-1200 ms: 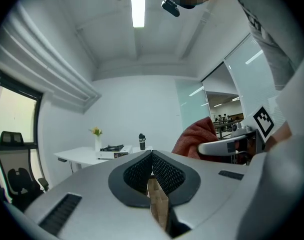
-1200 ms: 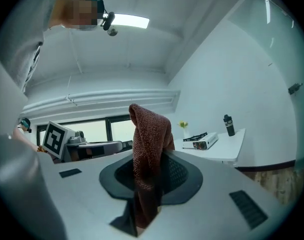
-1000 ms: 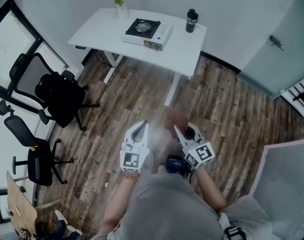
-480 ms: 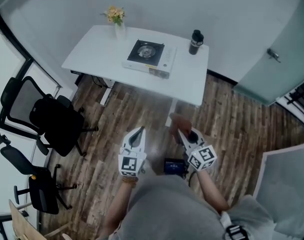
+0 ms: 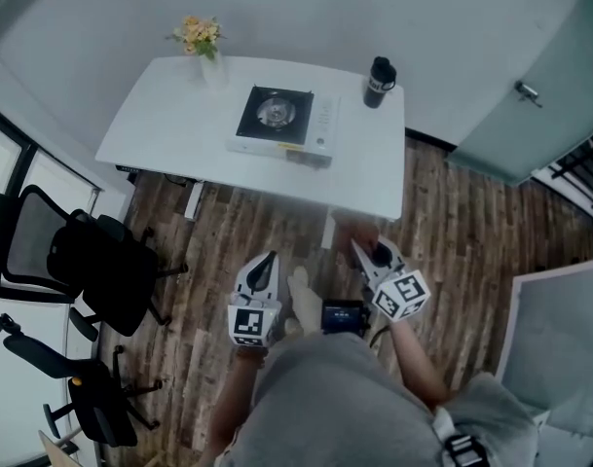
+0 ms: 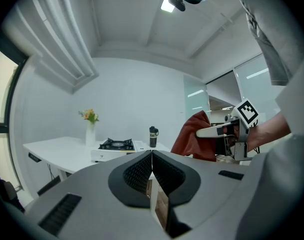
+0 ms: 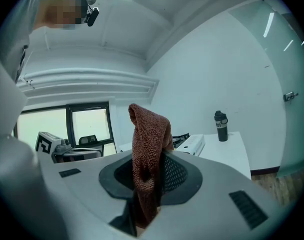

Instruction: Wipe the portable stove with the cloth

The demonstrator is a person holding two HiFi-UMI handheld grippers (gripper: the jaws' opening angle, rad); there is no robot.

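The portable stove (image 5: 281, 122), white with a black burner top, sits on the white table (image 5: 169, 115) well ahead of both grippers. It also shows far off in the left gripper view (image 6: 116, 146) and the right gripper view (image 7: 189, 143). My right gripper (image 5: 367, 251) is shut on a reddish-brown cloth (image 7: 149, 149), which stands up between its jaws and hangs down in front. The cloth (image 6: 195, 136) also shows from the left gripper view. My left gripper (image 5: 264, 264) is shut with nothing in it. Both are held low over the wooden floor, short of the table.
A black bottle (image 5: 376, 69) stands at the table's back right and a vase of flowers (image 5: 201, 39) at its back left. Black office chairs (image 5: 92, 261) stand to the left. A door (image 5: 530, 86) is at the right. A partition (image 5: 559, 348) stands to the right.
The table and stove have come closer and lower in the head view as the person walks toward them. Both grippers keep their pose, the cloth still held.
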